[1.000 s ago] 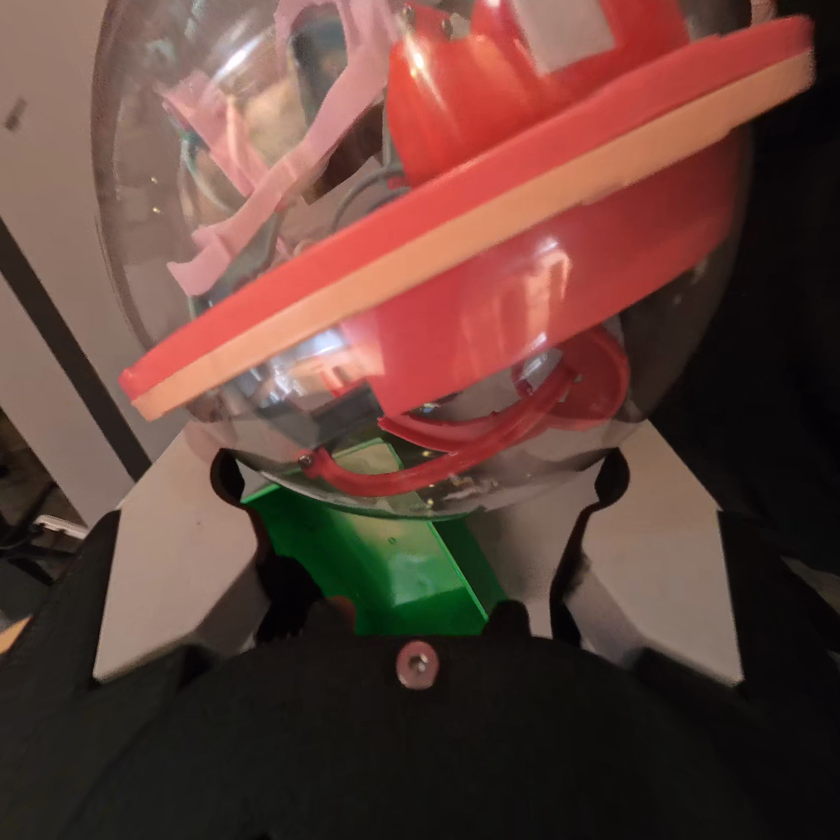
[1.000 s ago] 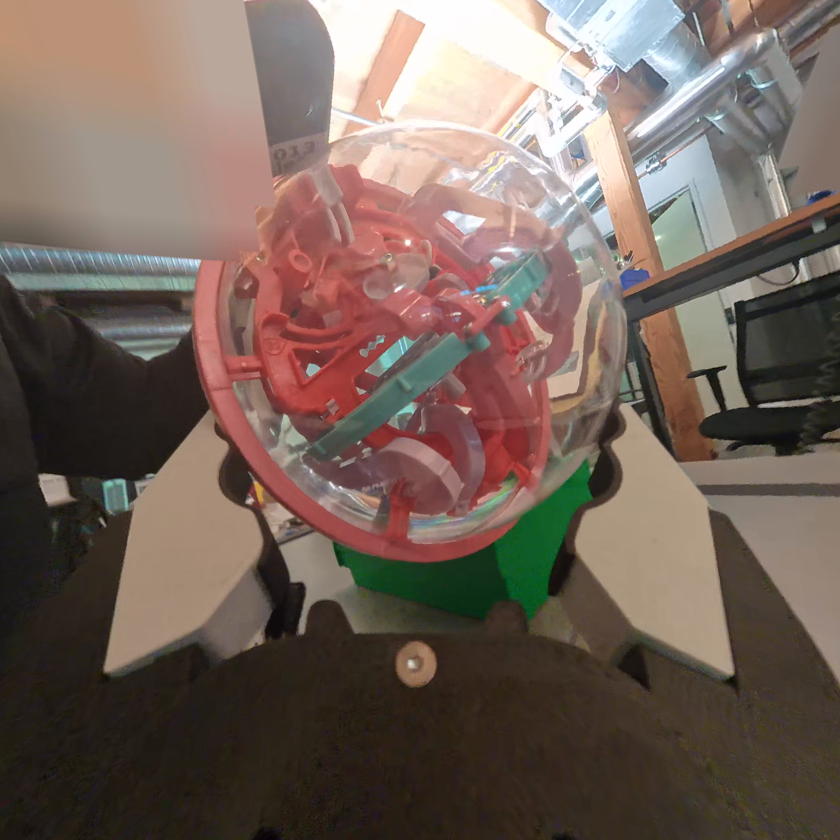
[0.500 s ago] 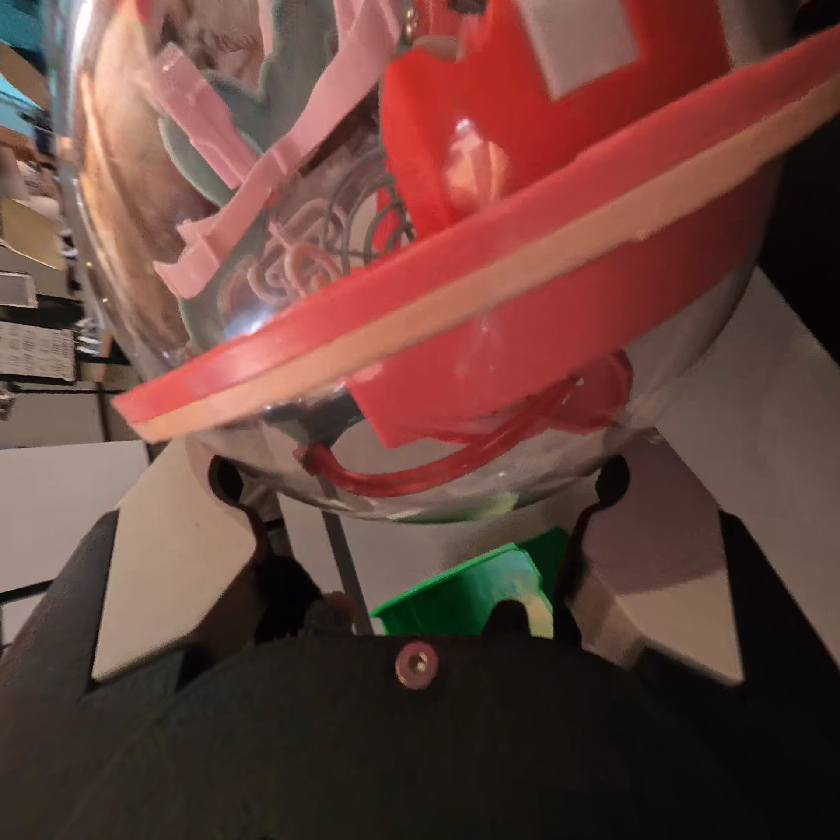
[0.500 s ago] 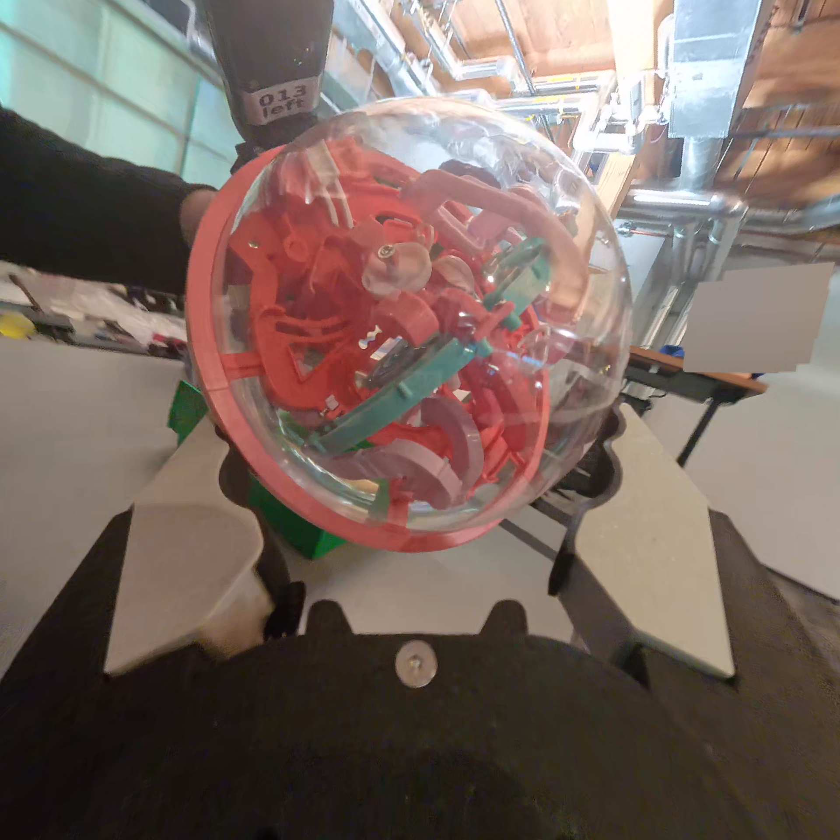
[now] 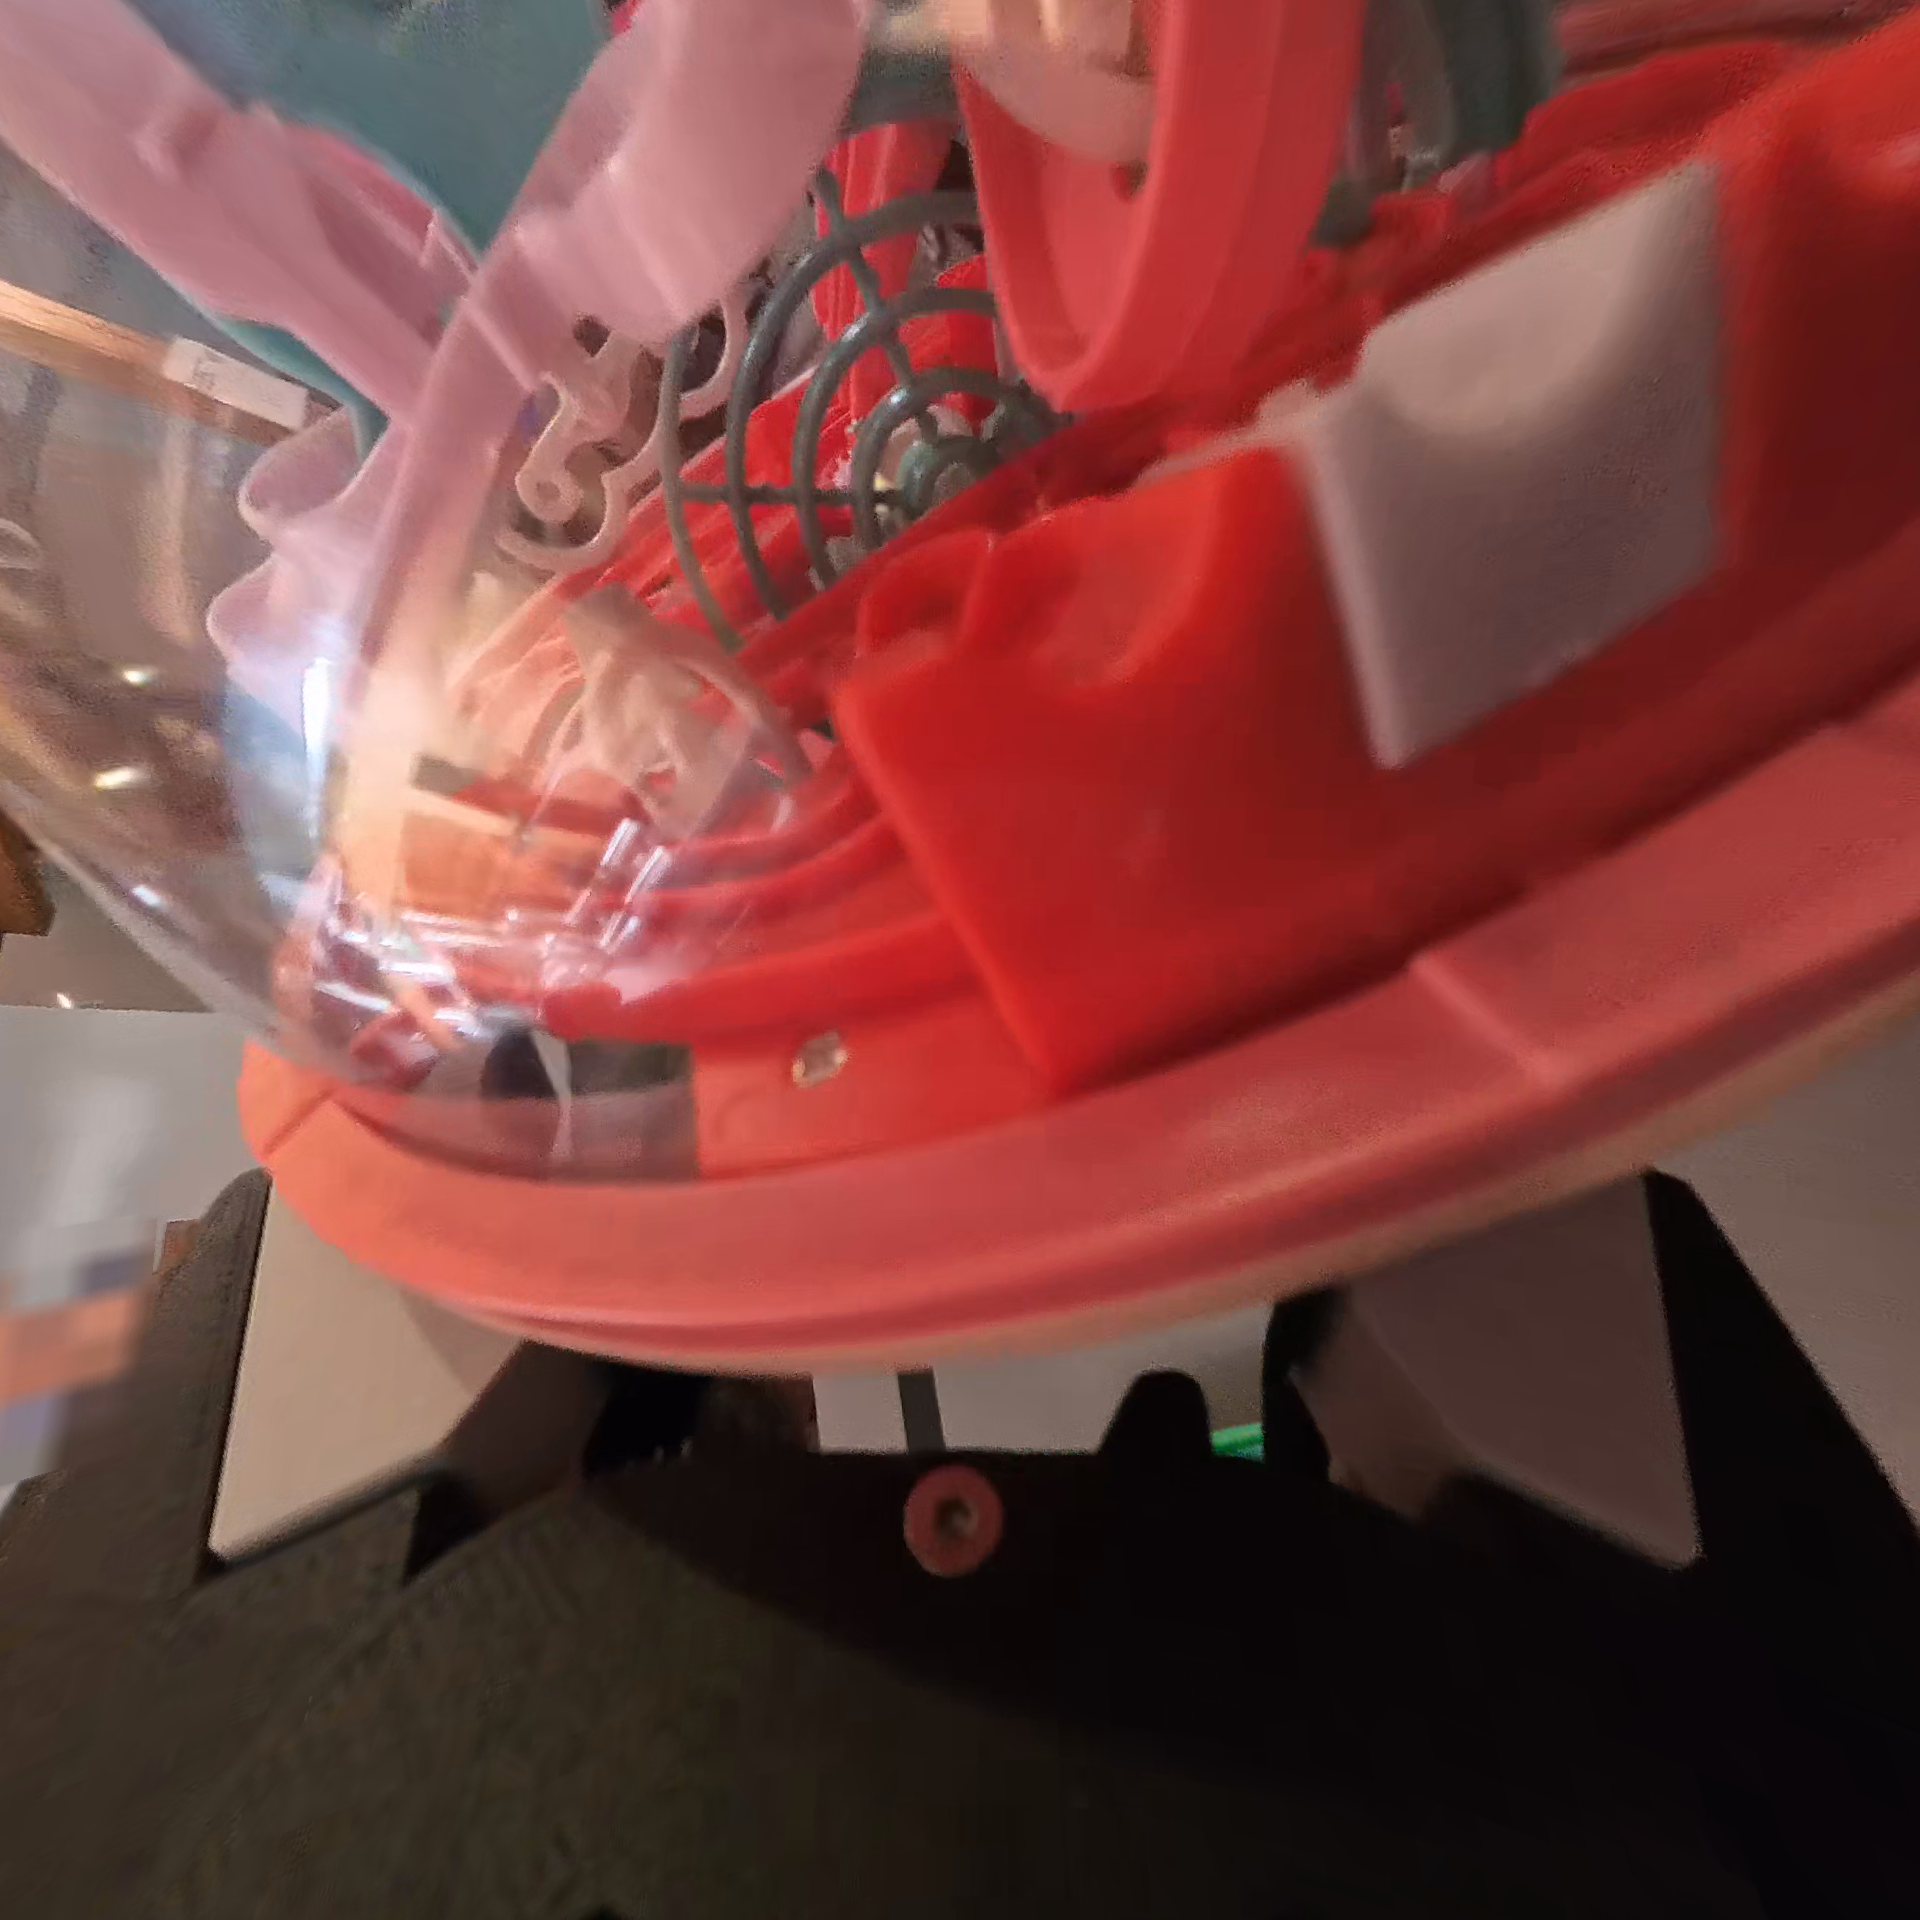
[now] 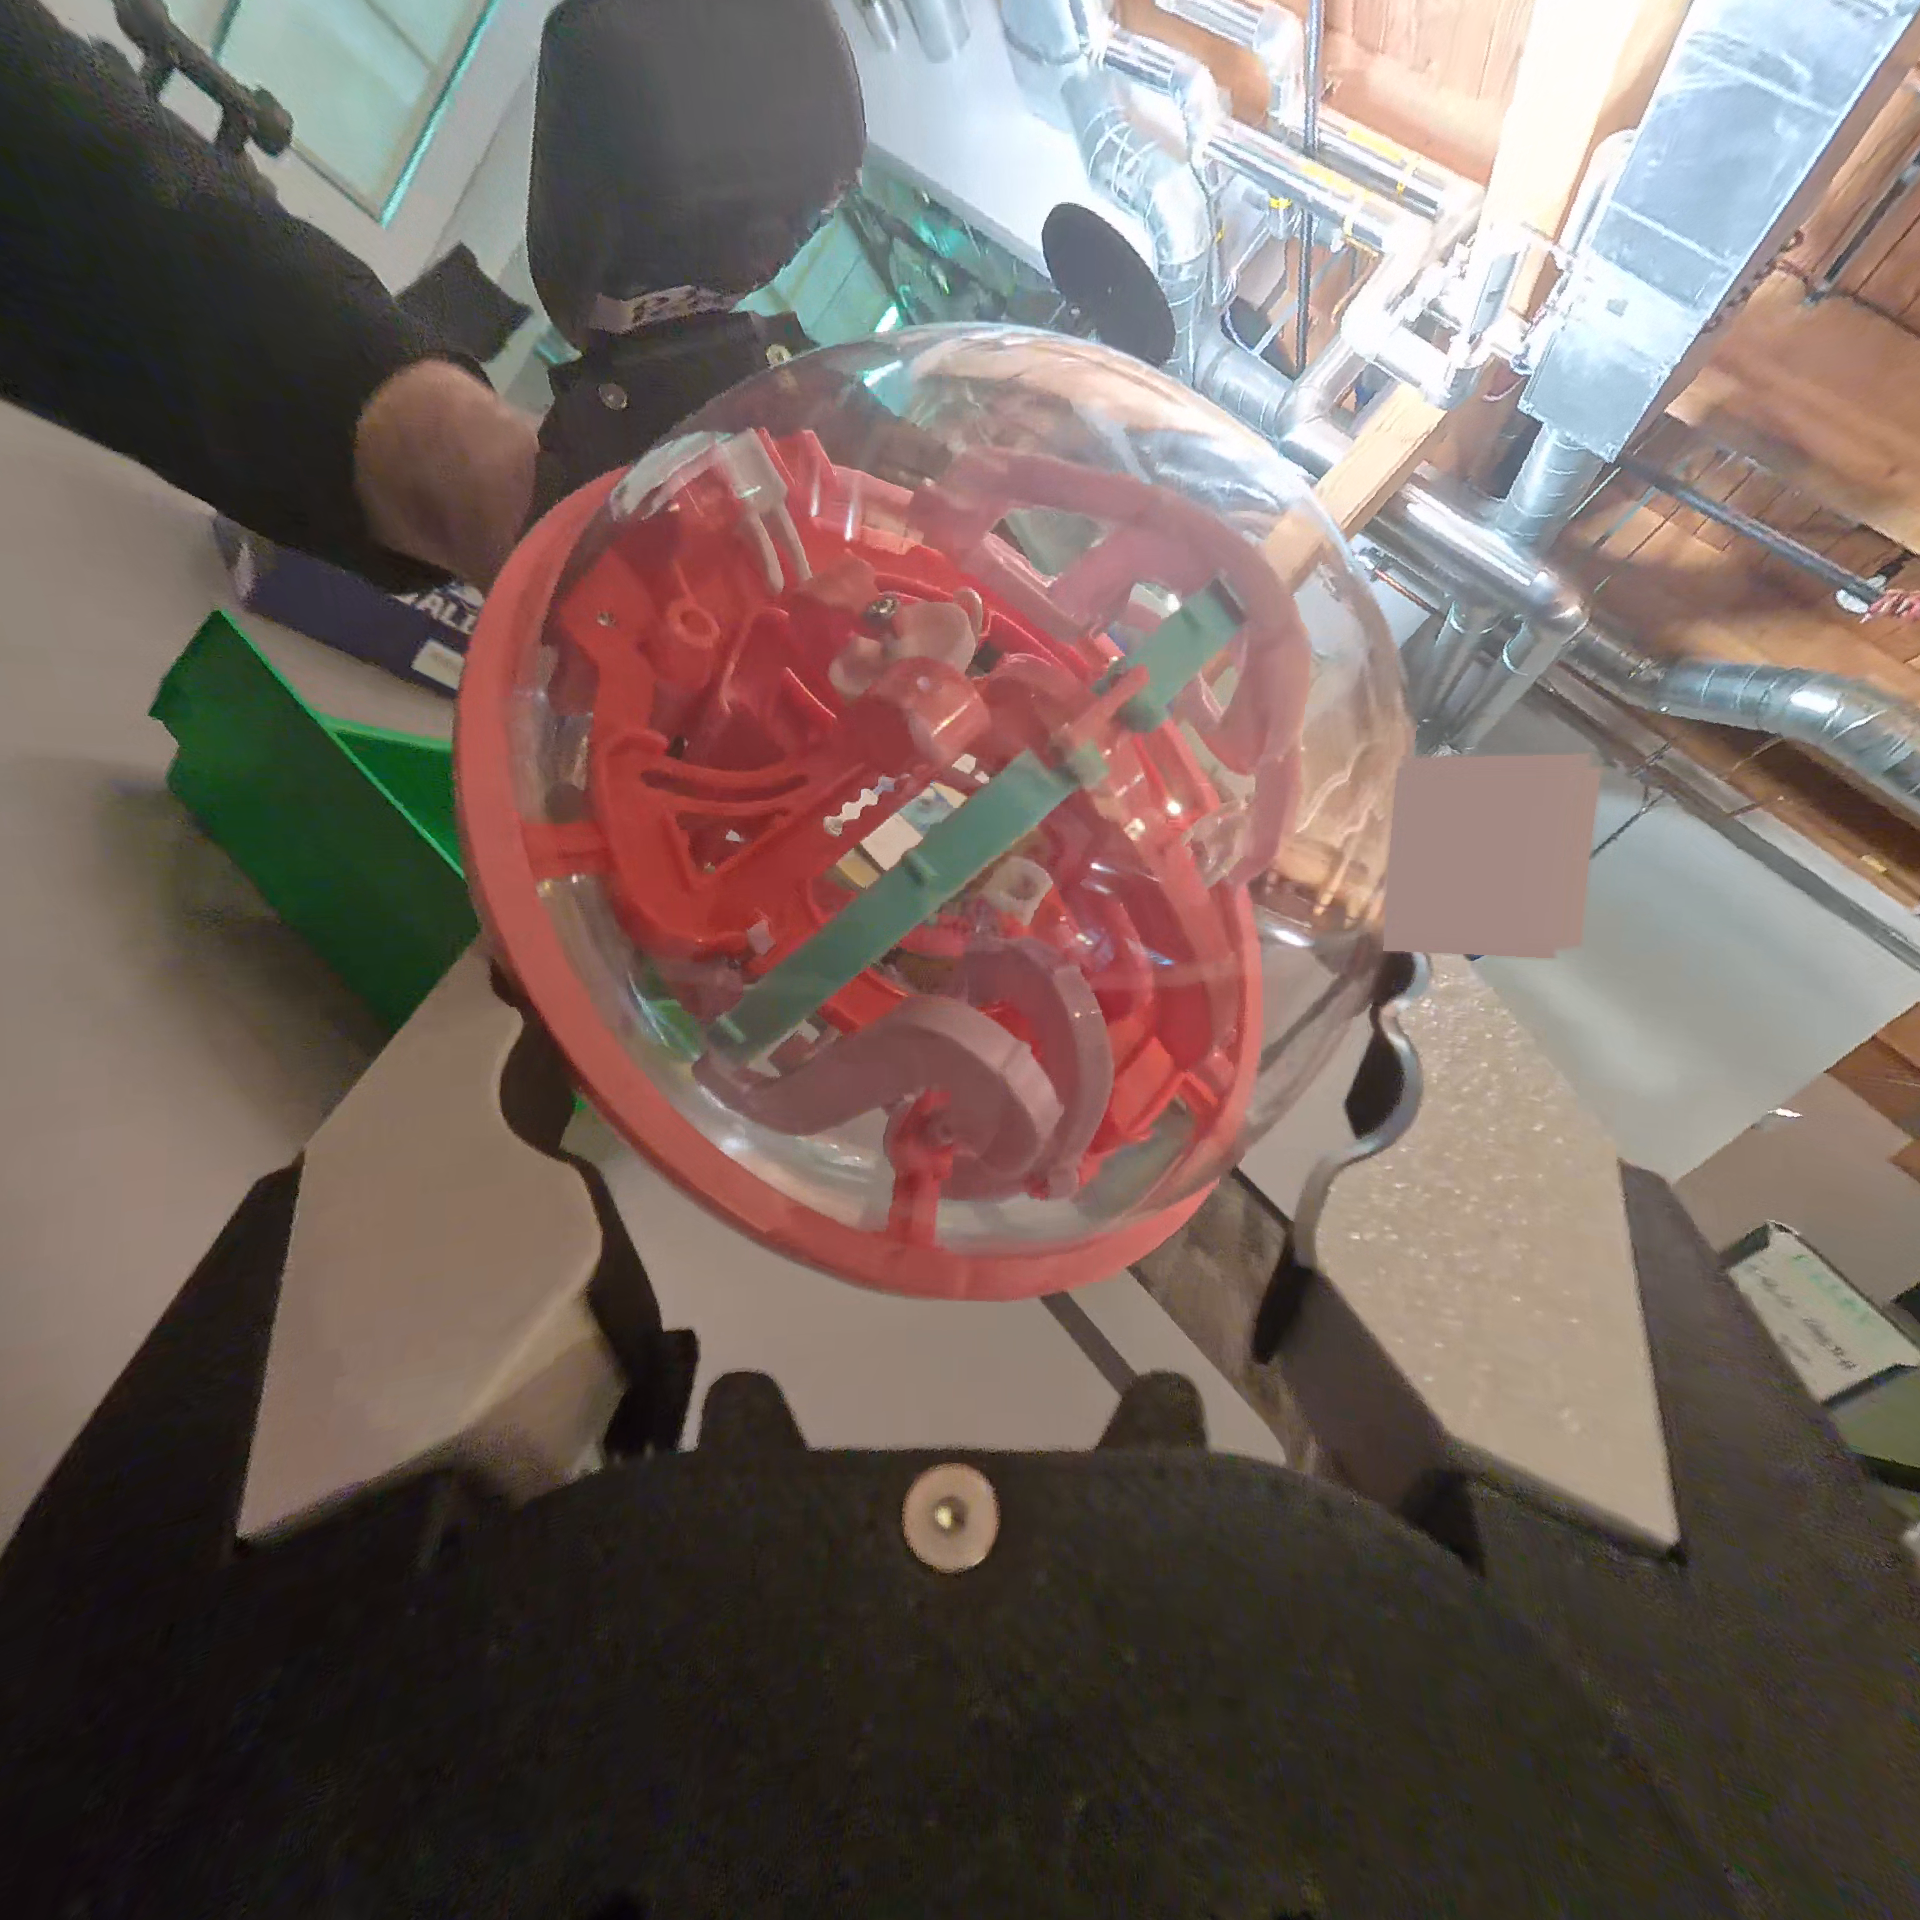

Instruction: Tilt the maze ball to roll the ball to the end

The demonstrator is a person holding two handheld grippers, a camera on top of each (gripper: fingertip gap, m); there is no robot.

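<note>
The maze ball (image 6: 935, 810) is a clear sphere with a red ring around it and red, pink and teal tracks inside. It is lifted off the table and tilted, ring slanting down to the right. My right gripper (image 6: 956, 1039) is shut on it, one finger on each side. My left gripper (image 6: 675, 208) grips it from the far side. In the left wrist view the maze ball (image 5: 1039, 727) fills the top, blurred, with my left gripper (image 5: 935, 1309) shut under its red ring. I cannot make out the small ball inside.
The green stand (image 6: 312, 831) sits on the white table (image 6: 104, 1039) to the left, below the ball. A dark blue box (image 6: 343, 613) lies behind it. A person's hand (image 6: 436, 478) holds the left gripper. A green-edged card (image 6: 1829, 1340) lies at the right.
Both grippers have turned the maze ball together. It has swung off the green stand, which now lies to the left. In the left wrist view the red ring has dropped lower.
</note>
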